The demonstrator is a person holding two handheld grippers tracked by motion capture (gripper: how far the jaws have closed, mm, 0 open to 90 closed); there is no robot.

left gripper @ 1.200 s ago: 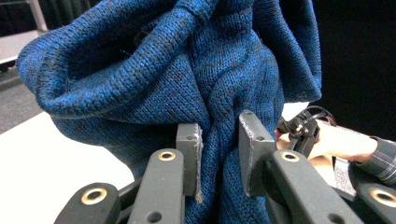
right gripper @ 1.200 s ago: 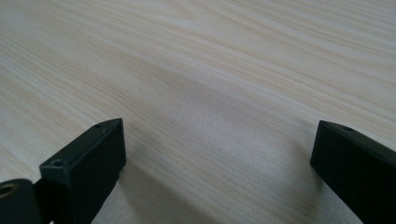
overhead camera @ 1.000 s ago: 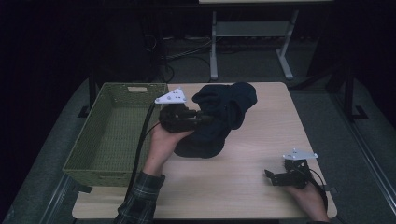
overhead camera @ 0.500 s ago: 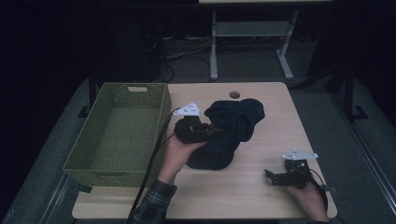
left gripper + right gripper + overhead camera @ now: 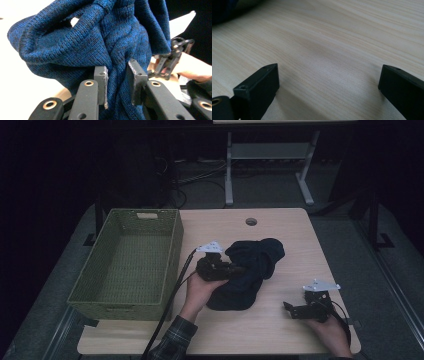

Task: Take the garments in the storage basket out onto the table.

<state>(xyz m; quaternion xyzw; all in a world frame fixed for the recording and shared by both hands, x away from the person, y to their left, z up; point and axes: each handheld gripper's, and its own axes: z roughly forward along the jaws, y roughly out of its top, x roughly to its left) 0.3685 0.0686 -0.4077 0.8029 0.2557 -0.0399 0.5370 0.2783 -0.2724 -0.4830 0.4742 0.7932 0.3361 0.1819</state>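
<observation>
- The left gripper [image 5: 117, 82] has its jaws pinched on a fold of the dark blue knitted garment [image 5: 100, 42]; the rest of the cloth bunches up beyond the jaws, and in the high view it lies heaped at the table's centre, at about 3 o'clock from the green basket [image 5: 125, 265]
- The hold takes a narrow ridge of knit, so I judge a quick lift could let the fold slide out and the garment drop back on the table [image 5: 280, 330]
- If it is meant for the basket, loose trailing cloth could catch on the near rim and hang over the wall
- The right gripper [image 5: 329, 82] rests low over bare wood at about 4 o'clock from the heap, jaws spread wide and holding nothing; it is well apart from the cloth and could not steady a slipping part
- The left gripper's cable runs along the basket's side and might snag it
</observation>
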